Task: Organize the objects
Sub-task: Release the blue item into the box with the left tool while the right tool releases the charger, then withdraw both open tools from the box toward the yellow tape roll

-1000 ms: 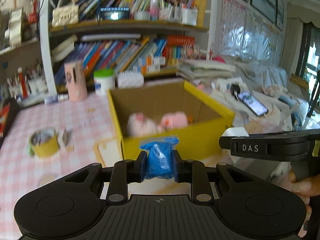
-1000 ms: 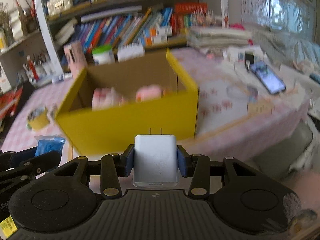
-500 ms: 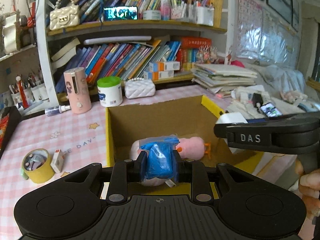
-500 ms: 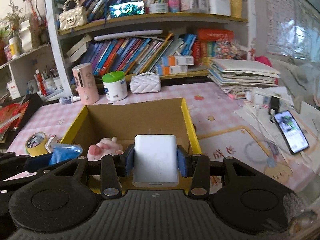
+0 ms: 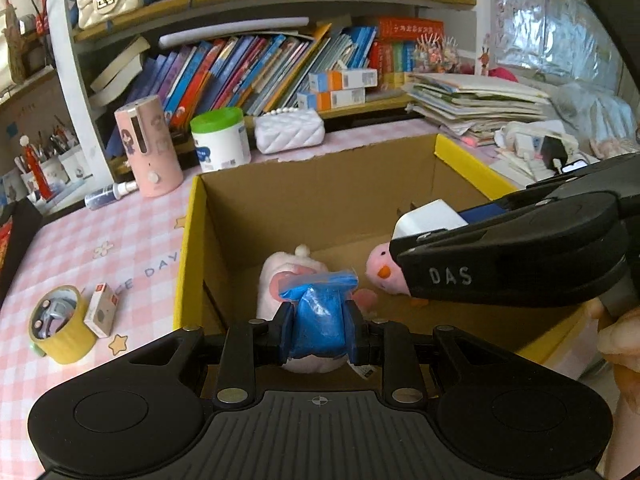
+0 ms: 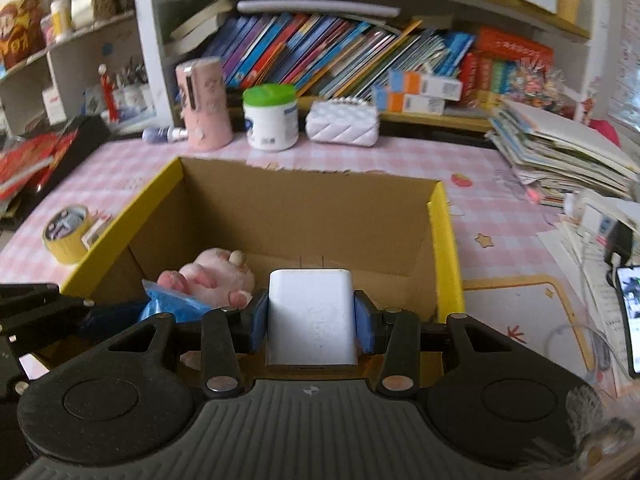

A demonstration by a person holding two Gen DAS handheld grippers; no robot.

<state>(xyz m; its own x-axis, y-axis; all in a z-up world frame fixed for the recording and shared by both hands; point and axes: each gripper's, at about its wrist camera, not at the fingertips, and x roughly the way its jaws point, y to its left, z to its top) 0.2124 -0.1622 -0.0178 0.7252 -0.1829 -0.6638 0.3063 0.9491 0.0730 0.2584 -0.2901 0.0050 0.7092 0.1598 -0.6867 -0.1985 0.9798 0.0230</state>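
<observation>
An open yellow cardboard box (image 5: pixel 188 248) (image 6: pixel 444 248) stands on the pink checked table. Inside lie a pale pink plush (image 5: pixel 280 280) (image 6: pixel 216 276) and a pink duck-like toy (image 5: pixel 380 268). My left gripper (image 5: pixel 319 330) is shut on a small blue plastic bag (image 5: pixel 320 320), held over the box's near edge. My right gripper (image 6: pixel 311 320) is shut on a white plug charger (image 6: pixel 311 316), also above the box; in the left wrist view that charger (image 5: pixel 430 218) pokes in from the right. The blue bag (image 6: pixel 172 306) shows at the left of the right wrist view.
Left of the box lie a yellow tape roll (image 5: pixel 60 330) and a small white carton (image 5: pixel 102 308). Behind it stand a pink cylinder (image 5: pixel 148 146), a green-lidded jar (image 5: pixel 220 138) and a white quilted pouch (image 5: pixel 290 130). Bookshelves rise behind; papers and a phone (image 6: pixel 630 312) lie right.
Both grippers have moved forward from in front of the box to above its opening, each keeping its grip. The view now looks down into the box.
</observation>
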